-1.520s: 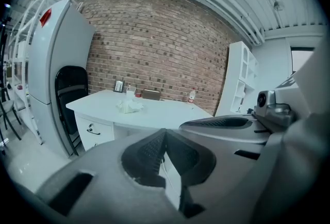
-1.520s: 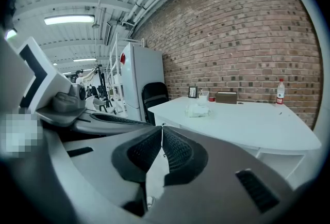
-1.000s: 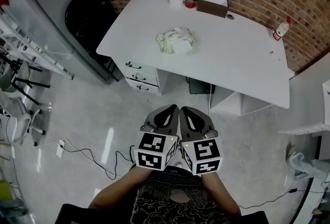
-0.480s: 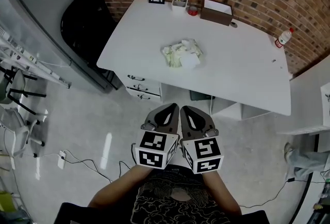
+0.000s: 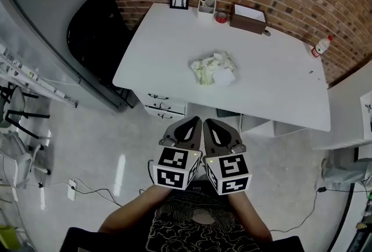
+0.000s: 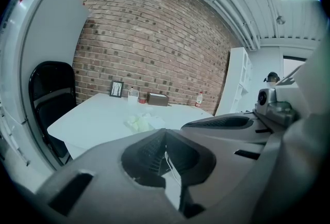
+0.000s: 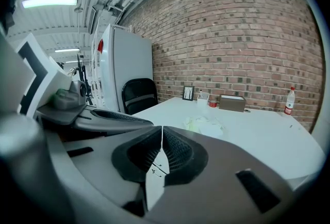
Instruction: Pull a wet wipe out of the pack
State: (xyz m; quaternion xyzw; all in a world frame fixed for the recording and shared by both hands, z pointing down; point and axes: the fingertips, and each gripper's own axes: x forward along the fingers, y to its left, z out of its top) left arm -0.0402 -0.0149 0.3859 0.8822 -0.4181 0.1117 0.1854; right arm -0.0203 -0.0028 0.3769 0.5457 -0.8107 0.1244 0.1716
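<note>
1. Approach step, I judge: the wet wipe pack (image 5: 214, 69) lies on the white desk (image 5: 279, 88), well apart from both tools.
2. The left gripper (image 5: 193, 123) and right gripper (image 5: 210, 124) (side by side) have their jaws pressed together, empty.
3. Next, probably: step in and open one over the pack.

The wet wipe pack (image 5: 213, 68) lies flat on the white table (image 5: 279, 85), roughly at the middle of the tabletop and a little toward the table's front edge, well apart from every edge. It is a soft, crumpled pouch, pale green and yellowish with white areas, its outline irregular. A white squarish patch (image 5: 224, 77) sits at its front right corner; whether this is the flap or a wipe cannot be told from here.
</note>
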